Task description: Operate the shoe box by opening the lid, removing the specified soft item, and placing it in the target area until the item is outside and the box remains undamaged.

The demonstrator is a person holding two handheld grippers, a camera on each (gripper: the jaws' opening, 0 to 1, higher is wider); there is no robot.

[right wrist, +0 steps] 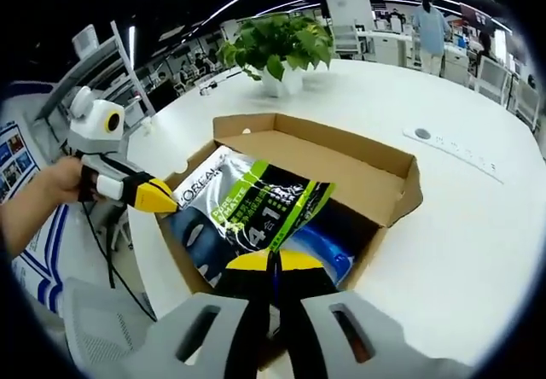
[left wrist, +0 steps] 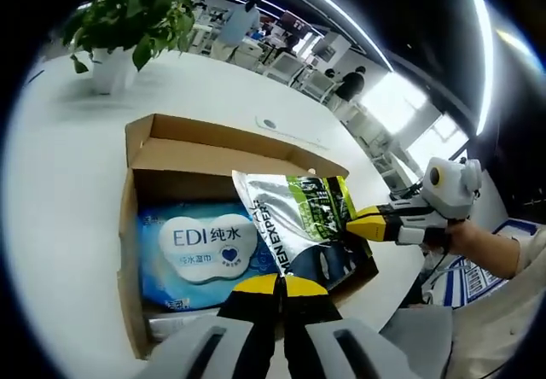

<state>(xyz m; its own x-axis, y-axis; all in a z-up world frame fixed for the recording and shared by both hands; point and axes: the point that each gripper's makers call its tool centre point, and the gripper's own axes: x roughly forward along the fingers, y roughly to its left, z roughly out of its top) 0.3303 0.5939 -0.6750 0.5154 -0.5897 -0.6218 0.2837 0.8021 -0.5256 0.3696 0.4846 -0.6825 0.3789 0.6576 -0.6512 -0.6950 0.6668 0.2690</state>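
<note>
An open cardboard shoe box (left wrist: 136, 144) (right wrist: 341, 153) lies on a white table, its lid flap folded back. Over its opening hangs a soft silver-and-green L'Oreal pouch (left wrist: 299, 217) (right wrist: 256, 208), tilted. My left gripper (left wrist: 278, 285) is shut on one edge of the pouch and comes into the right gripper view from the left (right wrist: 158, 198). My right gripper (right wrist: 273, 261) is shut on the opposite edge and comes into the left gripper view from the right (left wrist: 368, 224). A blue pack of wet wipes (left wrist: 200, 247) (right wrist: 328, 247) lies flat in the box under the pouch.
A potted green plant (left wrist: 128, 20) (right wrist: 277, 46) stands on the table beyond the box. A small round socket (left wrist: 270, 124) (right wrist: 421, 133) sits in the white tabletop (left wrist: 60, 191) (right wrist: 478, 225). The table edge runs close to the box. Desks, chairs and people are far behind.
</note>
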